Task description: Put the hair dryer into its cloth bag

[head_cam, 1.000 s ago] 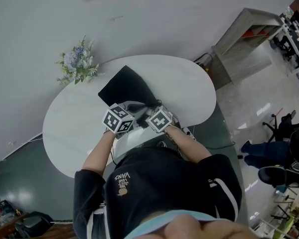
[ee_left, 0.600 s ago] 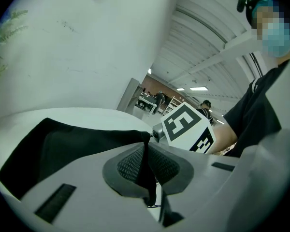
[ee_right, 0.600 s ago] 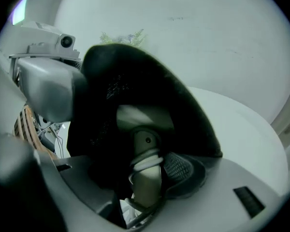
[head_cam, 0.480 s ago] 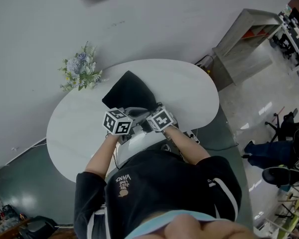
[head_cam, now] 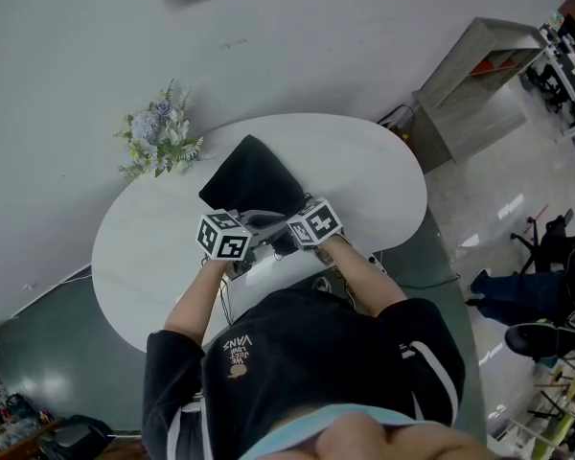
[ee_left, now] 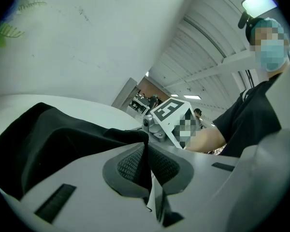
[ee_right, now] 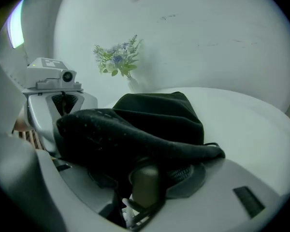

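Note:
The black cloth bag [head_cam: 252,173] lies on the white oval table [head_cam: 364,171], its mouth toward me. My left gripper [head_cam: 241,228] is shut on the near edge of the bag [ee_left: 48,144], with the cloth pinched between its pads [ee_left: 130,164]. My right gripper [head_cam: 293,226] sits close beside it, shut on the bag's rim [ee_right: 135,139], which drapes over its jaws. A dull olive cylindrical part [ee_right: 145,185], probably of the hair dryer, shows between the right jaws under the cloth. A pale grey piece [head_cam: 262,218] shows between the two grippers. The rest of the dryer is hidden.
A vase of blue and white flowers [head_cam: 163,132] stands at the table's far left edge by the wall. A wooden cabinet [head_cam: 474,75] is on the floor to the right. A cable [head_cam: 364,257] hangs off the table's near edge.
The right gripper has shifted slightly right and rolled, so the gap between the two marker cubes has widened a little. The left gripper stays put, rolled a bit. Both keep their grip on the bag.

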A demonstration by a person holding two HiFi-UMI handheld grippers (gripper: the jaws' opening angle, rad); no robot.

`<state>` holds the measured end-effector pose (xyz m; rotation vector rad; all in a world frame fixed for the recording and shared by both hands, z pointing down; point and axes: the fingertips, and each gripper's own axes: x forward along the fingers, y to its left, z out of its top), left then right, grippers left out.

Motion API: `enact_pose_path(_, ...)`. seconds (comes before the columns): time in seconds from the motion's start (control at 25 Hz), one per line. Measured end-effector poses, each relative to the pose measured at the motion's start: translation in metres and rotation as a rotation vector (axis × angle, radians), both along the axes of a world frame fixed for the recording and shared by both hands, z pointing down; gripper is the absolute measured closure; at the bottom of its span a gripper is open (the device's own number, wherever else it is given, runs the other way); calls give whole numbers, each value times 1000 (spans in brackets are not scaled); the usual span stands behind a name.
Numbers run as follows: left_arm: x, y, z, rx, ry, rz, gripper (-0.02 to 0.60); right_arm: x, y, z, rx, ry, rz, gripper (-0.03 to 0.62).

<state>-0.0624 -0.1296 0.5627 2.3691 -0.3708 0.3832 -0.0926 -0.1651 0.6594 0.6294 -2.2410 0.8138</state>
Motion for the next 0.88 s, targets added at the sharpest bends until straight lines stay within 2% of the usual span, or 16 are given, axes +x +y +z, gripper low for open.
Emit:
enact_pose_path(0.16,-7,-4,5,-28,32,4,546,-8,-3,4,-15,12,-31,367)
enact_pose_path(0.28,-15,-9,11,-54,40,-19,548,-10,-9,8,0,66,-18,367)
enact_pose_path(0.48,-34,-22,20,-106,97,-77,548,-20,-24,13,47,129,28,367)
enact_pose_path(0.88,-50,-25,35,-155,115,-97,548,-33,-30,28,95,133,60,367)
